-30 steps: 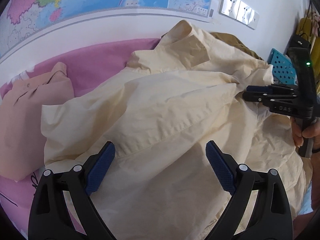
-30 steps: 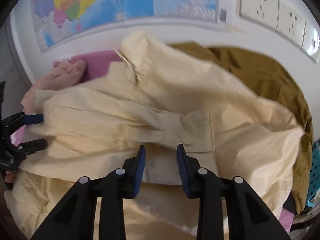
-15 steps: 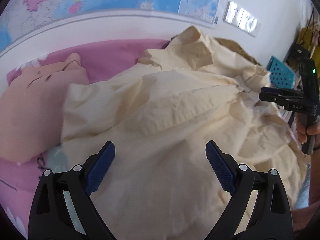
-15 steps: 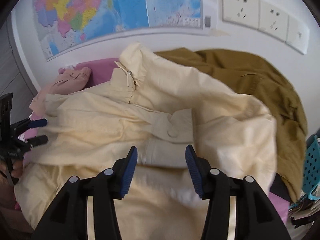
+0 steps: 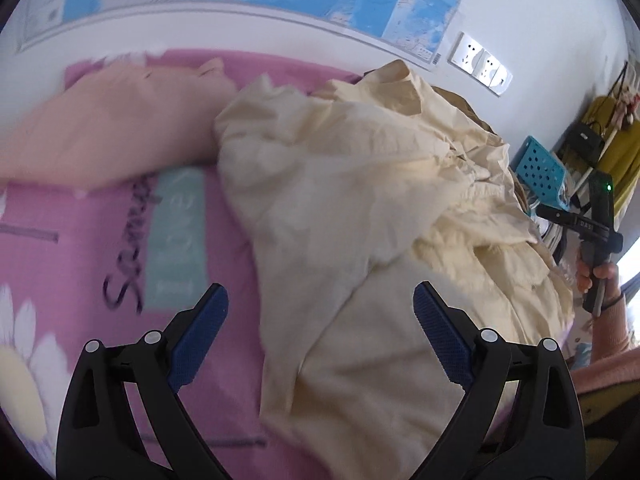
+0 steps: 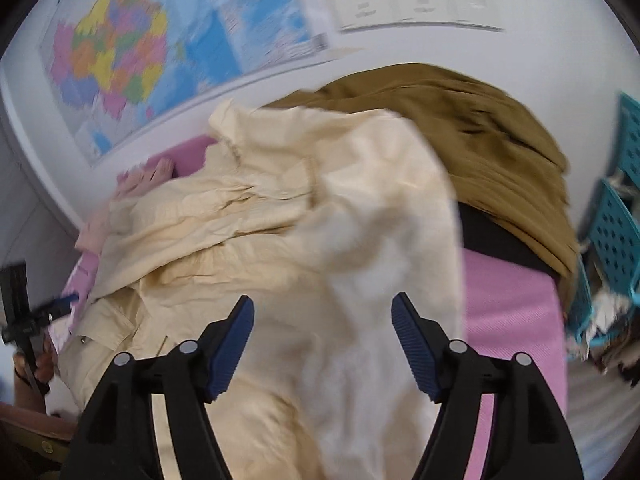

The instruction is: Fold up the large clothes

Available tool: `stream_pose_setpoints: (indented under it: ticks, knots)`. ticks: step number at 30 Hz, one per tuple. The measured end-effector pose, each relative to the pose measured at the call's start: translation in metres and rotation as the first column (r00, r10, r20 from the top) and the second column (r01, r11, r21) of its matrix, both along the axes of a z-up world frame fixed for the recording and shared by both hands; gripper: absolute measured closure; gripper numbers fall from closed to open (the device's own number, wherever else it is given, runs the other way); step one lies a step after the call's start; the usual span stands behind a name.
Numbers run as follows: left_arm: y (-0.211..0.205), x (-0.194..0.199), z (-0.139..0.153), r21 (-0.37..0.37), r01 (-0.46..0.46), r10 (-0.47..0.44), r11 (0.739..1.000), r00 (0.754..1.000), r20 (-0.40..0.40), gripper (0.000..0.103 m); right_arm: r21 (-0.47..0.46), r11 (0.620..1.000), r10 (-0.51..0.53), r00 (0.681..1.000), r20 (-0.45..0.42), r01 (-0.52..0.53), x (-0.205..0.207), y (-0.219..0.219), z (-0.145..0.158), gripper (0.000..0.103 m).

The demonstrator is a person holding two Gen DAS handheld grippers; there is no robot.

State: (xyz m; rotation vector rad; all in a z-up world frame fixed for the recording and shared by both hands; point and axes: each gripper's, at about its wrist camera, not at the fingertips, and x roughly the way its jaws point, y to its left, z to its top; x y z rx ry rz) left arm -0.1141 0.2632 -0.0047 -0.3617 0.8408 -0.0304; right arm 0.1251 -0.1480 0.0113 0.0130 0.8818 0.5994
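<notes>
A large cream shirt lies crumpled on a pink bed sheet; its collar points toward the wall. My left gripper is open above the shirt's left edge, with nothing pressed between its blue pads. In the right wrist view the same cream shirt fills the middle. My right gripper hovers over the shirt's right part, its jaws opening, and the pads press on nothing. The right gripper also shows at the far right of the left wrist view, held by a hand.
A folded peach garment lies at the left by the wall. An olive-brown garment is heaped at the back right. Blue perforated baskets stand off the bed's right side. A map and wall sockets are on the wall.
Both grippers have swung apart, the left one leftward and the right one rightward. The right jaws have gone from nearly shut to wide. The cream shirt has slumped into a looser heap.
</notes>
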Motion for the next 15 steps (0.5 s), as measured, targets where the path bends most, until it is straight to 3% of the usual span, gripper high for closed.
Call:
stream_pose_setpoints:
  ticks: [7, 12, 15]
  knots:
    - [-0.010, -0.029, -0.022, -0.084, 0.048, -0.052, 0.995, 0.997, -0.048, 0.010, 0.076, 0.993, -0.082, 0.989, -0.121, 0.092, -0.018, -0.062, -0.022, 0.021]
    - [-0.022, -0.044, -0.036, -0.145, 0.090, -0.101, 0.985, 0.992, -0.069, 0.006, 0.146, 0.987, -0.029, 0.966, -0.256, 0.068, -0.035, -0.078, -0.053, 0.016]
    - [-0.027, -0.050, -0.042, -0.201, 0.089, -0.104, 0.976, 0.992, -0.068, 0.005, 0.169, 0.984, -0.003, 0.959, -0.284, 0.053, -0.047, -0.080, -0.064, 0.014]
